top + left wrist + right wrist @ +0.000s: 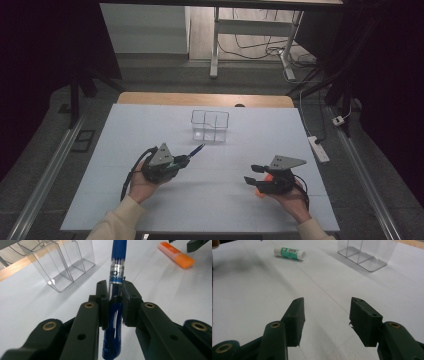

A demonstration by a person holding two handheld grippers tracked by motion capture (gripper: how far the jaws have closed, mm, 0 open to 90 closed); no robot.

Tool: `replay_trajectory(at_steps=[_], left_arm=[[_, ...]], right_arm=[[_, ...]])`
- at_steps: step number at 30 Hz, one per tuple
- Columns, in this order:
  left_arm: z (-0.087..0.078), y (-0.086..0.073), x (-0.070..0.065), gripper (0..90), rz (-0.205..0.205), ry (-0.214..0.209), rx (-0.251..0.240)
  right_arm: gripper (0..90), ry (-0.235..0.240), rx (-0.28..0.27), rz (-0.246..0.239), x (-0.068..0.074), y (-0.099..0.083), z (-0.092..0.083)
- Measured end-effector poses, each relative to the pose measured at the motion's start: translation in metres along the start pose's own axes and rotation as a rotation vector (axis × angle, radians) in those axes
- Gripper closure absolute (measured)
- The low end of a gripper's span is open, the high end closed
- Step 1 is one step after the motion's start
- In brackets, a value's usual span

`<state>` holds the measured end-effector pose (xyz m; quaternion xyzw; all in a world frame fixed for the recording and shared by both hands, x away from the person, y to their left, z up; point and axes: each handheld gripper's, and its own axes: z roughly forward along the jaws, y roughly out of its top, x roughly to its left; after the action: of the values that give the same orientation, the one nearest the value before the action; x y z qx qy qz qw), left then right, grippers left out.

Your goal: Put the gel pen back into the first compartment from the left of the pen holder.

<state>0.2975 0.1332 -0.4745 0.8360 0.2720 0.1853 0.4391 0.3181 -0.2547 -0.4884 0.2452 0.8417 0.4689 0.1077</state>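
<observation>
White tabletop [210,200]: left gripper [115,293] clamps blue ballpoint pen [117,262] lengthwise, aimed at clear plastic divided holder [57,262] ahead-left for dropping; right gripper [325,312] half-open, empty.

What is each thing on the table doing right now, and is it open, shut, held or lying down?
Left tool: shut on the blue pen.
Blue pen: held, tip pointing away.
Right tool: open, nothing between.
Clear plastic divided box: upright, nothing inside.
Orange highlighter: lying flat.
Green-and-white glue stick: lying on its side, capped.
</observation>
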Motion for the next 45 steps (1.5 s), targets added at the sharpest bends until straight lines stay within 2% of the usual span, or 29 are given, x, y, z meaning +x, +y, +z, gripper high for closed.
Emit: replay_trajectory(at_steps=[5, 14, 23, 29, 34, 45], left_arm=[[0.0, 0.0, 0.0, 77.8, 0.0, 0.0, 0.004], [0.0, 0.0, 0.001, 77.8, -0.002, 0.002, 0.001], [0.005, 0.003, 0.008, 77.8, -0.024, 0.002, -0.015], [0.006, 0.017, 0.02, 77.8, -0.046, 0.009, -0.053], [0.007, 0.033, 0.034, 77.8, -0.082, -0.007, -0.096], [0.024, 0.062, 0.057, 77.6, -0.118, -0.024, -0.168]], right_arm=[[45.4, -0.02, 0.008, 0.01, -0.003, -0.007, -0.005], [45.4, -0.019, 0.001, 0.032, -0.006, -0.013, -0.008], [45.4, -0.023, 0.006, 0.022, -0.005, -0.014, -0.008], [45.3, -0.023, 0.011, 0.015, -0.004, -0.014, -0.007], [45.1, -0.035, 0.02, 0.004, -0.001, -0.017, -0.011], [45.1, -0.077, 0.005, 0.041, -0.003, -0.026, -0.029]])
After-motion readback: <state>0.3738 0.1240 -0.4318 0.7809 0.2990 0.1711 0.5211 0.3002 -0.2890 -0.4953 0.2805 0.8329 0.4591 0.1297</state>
